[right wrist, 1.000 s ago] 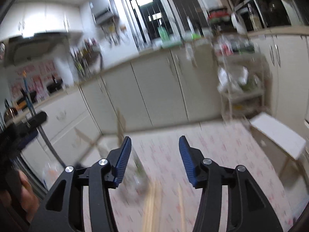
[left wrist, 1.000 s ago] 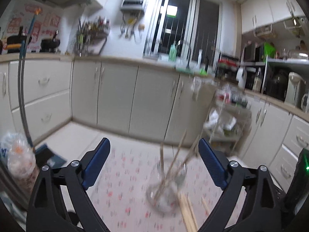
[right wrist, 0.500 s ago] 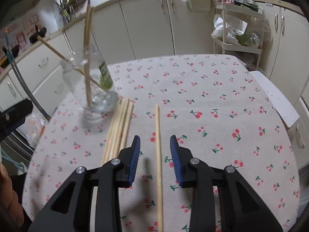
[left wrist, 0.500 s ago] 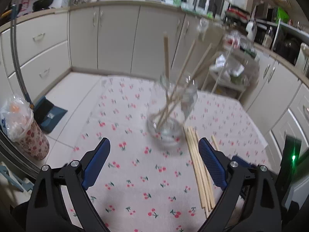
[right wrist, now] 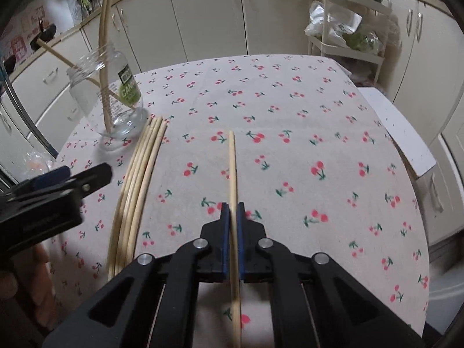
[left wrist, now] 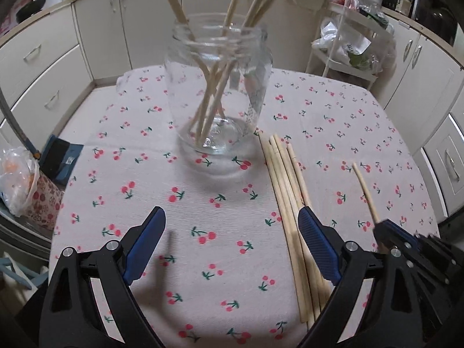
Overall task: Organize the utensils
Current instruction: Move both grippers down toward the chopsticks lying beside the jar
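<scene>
Right wrist view shows the right gripper (right wrist: 232,211) clamped on a single chopstick (right wrist: 232,159) lying on the cherry-print tablecloth (right wrist: 290,110), beside a chopstick bundle (right wrist: 139,174) and a glass jar (right wrist: 107,98) labelled "CAN…", while the left gripper (left wrist: 232,232) gapes wide.

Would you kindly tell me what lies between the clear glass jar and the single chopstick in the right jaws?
A bundle of bare wooden chopsticks on the cherry-print tablecloth, seen in the right wrist view.
</scene>
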### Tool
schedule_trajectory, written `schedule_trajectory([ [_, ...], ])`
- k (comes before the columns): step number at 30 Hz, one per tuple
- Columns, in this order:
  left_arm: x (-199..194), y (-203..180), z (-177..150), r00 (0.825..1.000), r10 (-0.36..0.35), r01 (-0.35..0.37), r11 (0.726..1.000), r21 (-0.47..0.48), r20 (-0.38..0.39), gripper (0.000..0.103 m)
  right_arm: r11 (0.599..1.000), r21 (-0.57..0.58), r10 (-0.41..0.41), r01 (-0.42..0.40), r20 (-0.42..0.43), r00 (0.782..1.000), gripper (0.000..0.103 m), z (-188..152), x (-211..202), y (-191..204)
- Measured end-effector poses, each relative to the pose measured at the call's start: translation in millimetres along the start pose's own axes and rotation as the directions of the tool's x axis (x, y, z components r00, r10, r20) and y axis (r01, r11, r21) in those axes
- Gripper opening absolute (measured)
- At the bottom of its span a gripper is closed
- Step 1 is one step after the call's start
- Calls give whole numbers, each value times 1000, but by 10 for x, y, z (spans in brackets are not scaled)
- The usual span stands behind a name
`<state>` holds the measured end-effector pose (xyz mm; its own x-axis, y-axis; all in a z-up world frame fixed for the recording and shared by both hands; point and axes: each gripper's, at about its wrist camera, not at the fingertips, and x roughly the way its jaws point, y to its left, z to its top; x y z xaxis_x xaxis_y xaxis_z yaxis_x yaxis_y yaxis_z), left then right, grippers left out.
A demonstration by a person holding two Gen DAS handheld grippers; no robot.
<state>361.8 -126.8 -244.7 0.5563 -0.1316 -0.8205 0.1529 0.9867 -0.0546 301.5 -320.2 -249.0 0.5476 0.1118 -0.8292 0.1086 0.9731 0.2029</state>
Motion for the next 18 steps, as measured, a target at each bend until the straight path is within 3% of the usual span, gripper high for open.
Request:
schedule_trajectory([
  [18,195,-154,-22,996,79,-76,996,52,-49,89,994,65,88,-89,15,996,6,-6,-7,-110],
])
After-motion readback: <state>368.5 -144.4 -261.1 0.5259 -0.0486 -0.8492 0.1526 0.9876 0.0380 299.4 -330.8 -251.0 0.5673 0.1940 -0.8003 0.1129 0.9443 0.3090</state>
